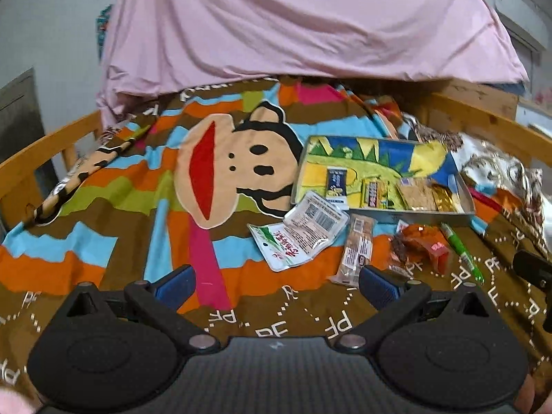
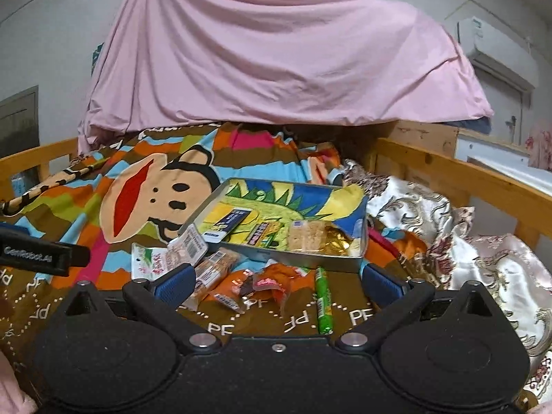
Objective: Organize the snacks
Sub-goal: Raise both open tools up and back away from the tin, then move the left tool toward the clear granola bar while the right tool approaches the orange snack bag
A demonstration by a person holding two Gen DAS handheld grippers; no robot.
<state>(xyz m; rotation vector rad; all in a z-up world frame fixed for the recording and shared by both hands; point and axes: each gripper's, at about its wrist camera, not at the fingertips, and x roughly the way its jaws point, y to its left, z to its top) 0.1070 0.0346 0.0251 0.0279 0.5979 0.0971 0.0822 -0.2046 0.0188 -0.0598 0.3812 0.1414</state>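
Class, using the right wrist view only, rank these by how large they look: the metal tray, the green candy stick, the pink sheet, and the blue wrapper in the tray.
Largest to smallest:
1. pink sheet
2. metal tray
3. green candy stick and blue wrapper: similar, and the stick lies nearer, so unranked.

One tray [image 2: 303, 258] holds four packets [image 2: 307, 236]. Five more snacks [image 2: 224, 265] lie on the blanket [image 2: 103, 241], including one green stick [image 2: 323, 305].

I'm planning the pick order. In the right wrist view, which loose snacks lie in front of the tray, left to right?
White-and-green pouch → long biscuit pack → orange packets → green stick pack, all on the blanket before the tray.
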